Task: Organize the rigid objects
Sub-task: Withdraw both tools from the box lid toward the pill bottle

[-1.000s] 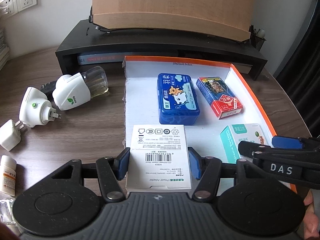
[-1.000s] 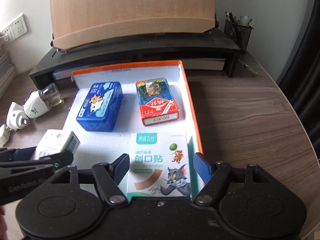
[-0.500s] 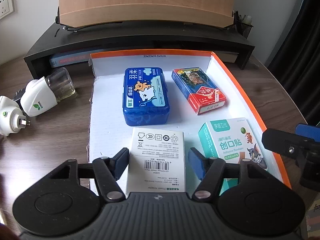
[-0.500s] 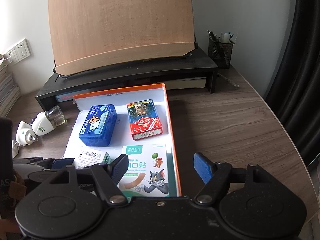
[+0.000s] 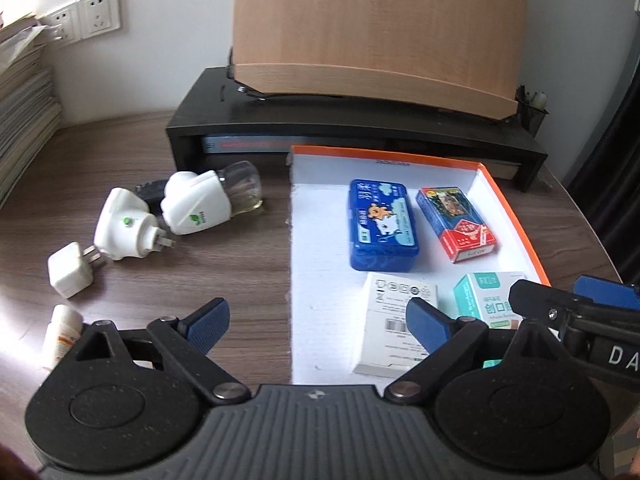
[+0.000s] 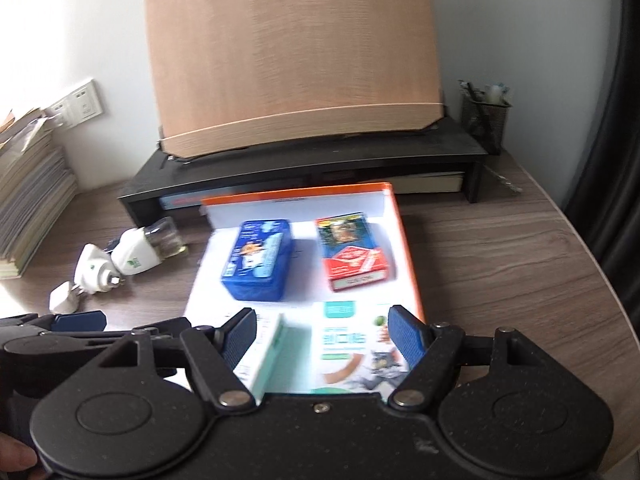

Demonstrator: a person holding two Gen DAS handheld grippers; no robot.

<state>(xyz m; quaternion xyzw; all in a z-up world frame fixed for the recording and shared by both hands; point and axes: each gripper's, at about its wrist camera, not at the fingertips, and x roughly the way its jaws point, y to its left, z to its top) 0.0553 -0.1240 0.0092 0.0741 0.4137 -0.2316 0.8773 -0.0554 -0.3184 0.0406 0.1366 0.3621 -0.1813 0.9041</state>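
An orange-rimmed white box tray point(image 5: 508, 204) holds a blue tin point(image 5: 382, 230), a red card pack point(image 5: 456, 224), a white adapter box point(image 5: 396, 332) and a teal plaster box point(image 5: 486, 308). My left gripper point(image 5: 316, 320) is open and empty, over the tray's left edge, left of the adapter box. My right gripper point(image 6: 322, 334) is open and empty above the plaster box point(image 6: 352, 350); the tin point(image 6: 258, 264) and card pack point(image 6: 352, 258) lie beyond. On the table left of the tray lie two white plug-in units point(image 5: 200, 204), a white charger point(image 5: 70, 274) and a small tube point(image 5: 60, 334).
A black monitor stand point(image 5: 352, 136) with a wooden board point(image 5: 376, 28) on it stands behind the tray. A paper stack point(image 5: 24, 120) sits far left, wall sockets point(image 5: 88, 20) above it. A mesh pen cup point(image 6: 486, 120) stands at the stand's right end.
My left gripper has opened wider, let go of the white adapter box and shifted left. My right gripper has moved back over the plaster box, still open.
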